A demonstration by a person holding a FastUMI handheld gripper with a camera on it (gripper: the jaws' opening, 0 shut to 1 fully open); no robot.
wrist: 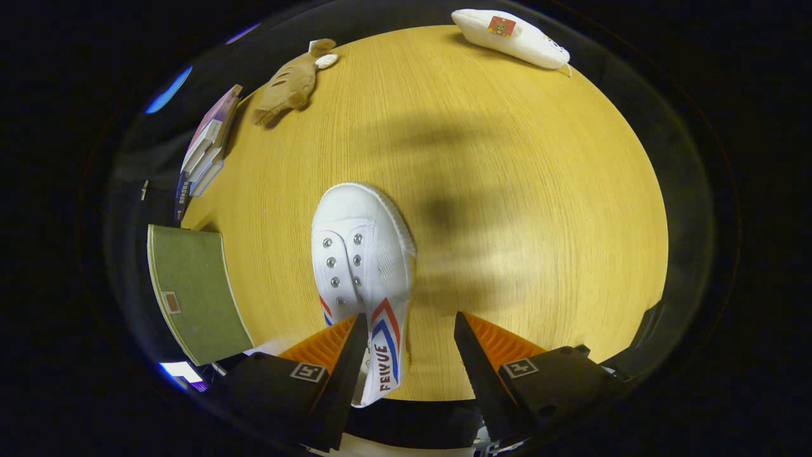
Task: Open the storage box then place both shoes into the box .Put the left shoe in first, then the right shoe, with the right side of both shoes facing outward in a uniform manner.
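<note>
Currently: shoe lined up for pickup

White shoe [363, 266] lies near the table's [507, 190] near edge, long axis running straight away from the gripper [410, 355], toe far. Fingers released, spread wide; heel sits against the left finger [346, 368], off-centre in the gap

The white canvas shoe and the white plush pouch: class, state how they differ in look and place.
The white canvas shoe has metal eyelets and red and blue stripes; the white plush pouch bears one small square patch. The shoe lies between the open gripper fingers, nearer the left one; the pouch lies far beyond them at the wooden table's far edge. Both are white and rest on the table.
</note>
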